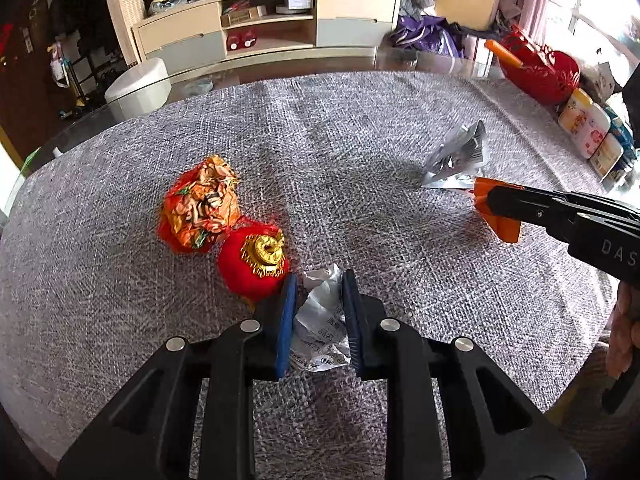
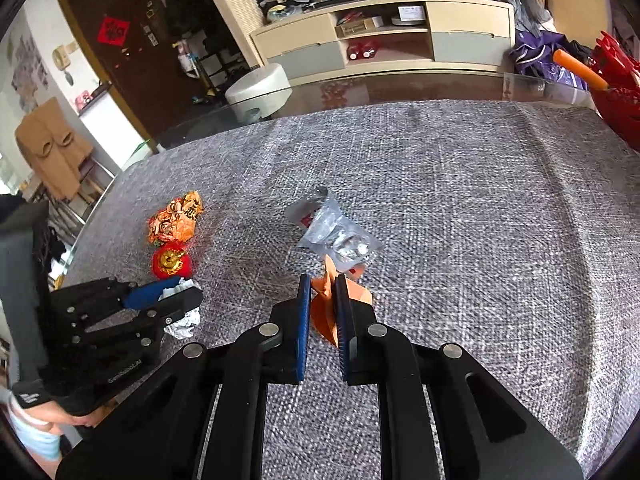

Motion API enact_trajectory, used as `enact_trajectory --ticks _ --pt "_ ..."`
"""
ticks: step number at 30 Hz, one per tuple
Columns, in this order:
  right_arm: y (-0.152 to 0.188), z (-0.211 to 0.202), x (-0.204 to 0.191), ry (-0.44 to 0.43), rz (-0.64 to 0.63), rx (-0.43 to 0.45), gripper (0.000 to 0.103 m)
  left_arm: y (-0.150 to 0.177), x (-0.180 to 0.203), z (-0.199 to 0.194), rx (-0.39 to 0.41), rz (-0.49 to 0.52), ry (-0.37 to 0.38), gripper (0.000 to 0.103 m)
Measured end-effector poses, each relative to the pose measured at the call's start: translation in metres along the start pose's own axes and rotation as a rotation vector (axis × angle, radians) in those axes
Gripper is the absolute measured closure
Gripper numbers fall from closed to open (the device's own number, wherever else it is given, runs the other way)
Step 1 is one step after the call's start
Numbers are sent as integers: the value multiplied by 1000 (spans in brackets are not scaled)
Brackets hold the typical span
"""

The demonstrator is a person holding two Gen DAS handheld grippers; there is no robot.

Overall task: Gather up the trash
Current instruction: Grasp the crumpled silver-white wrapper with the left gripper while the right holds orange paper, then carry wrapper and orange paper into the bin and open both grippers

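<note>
A grey woven cloth [image 1: 360,128] is covering the worktop, and a glass rim [image 2: 400,84] is showing beyond its far edge. Going left to right in the left wrist view: a crumpled orange-and-gold foil wrapper [image 1: 199,203] is lying at left, touching a red round ornament with a gold emblem [image 1: 253,266] just in front of it. The ornament is sitting immediately beside the left claw [image 1: 319,312] and is crowding its left finger. The left claw is gripping a crumpled white paper slip [image 1: 320,320], which is resting on the cloth between the blue pads; small printed characters are showing on the slip but are too small to read. Right of centre, a crinkled clear plastic bag [image 1: 456,158] is lying on the cloth, carrying a barcode label that cannot be read. Just beside it, the right claw [image 2: 323,316] is closed on a folded orange paper scrap [image 2: 322,316], and the scrap's tip is lying just beside the bag. The letters "DAS" are showing on the right claw's black body, and "GenRobot.AI" is printed on the left claw's body. At far right, a red basket [image 1: 548,72] and small printed bottles [image 1: 586,128] are standing along the worktop edge, well apart from both claws.
</note>
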State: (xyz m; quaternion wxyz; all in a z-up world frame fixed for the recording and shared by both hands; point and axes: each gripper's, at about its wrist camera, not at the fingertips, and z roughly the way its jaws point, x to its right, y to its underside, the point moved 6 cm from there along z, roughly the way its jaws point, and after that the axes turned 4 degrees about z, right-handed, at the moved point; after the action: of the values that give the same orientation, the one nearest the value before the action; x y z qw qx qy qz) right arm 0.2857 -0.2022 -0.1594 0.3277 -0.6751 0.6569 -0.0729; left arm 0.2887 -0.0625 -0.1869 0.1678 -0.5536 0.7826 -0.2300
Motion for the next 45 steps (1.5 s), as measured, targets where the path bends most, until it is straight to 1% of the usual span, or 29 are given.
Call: enact_trajectory --ticks 3,8,15,16,18,23,27,30,35,38,41,45 --pt "2 -5 -1 3 2 0 90 2 0 -4 1 -17 19 87" --pt "8 -21 -5 3 -4 13 90 7 -1 -25 28 -20 35 89" --pt "19 -59 -23 -3 -34 47 90 7 1 -91 129 -35 40 89" --pt "21 -64 -25 -5 -38 53 90 9 3 -105 145 -35 42 89" --pt "28 -78 -31 -7 -47 65 90 13 7 -121 163 -29 42 89" --pt "53 -109 -44 17 -76 95 90 38 19 -165 211 -21 53 89" --pt "78 -124 -51 -3 -88 94 90 65 28 -184 223 -29 83 89" --pt "97 -127 -53 -25 -80 79 90 90 36 -187 208 -29 96 89" --pt "131 -118 -54 -66 -42 34 90 127 46 -176 163 -39 125 89" --pt "154 -108 -56 -81 -22 -1 90 148 53 -161 123 -44 141 89" --pt "173 -96 -57 -70 -17 -28 90 169 58 -144 82 -54 158 89" --pt "196 -79 -56 -75 -3 -69 90 200 63 -112 11 -70 190 89"
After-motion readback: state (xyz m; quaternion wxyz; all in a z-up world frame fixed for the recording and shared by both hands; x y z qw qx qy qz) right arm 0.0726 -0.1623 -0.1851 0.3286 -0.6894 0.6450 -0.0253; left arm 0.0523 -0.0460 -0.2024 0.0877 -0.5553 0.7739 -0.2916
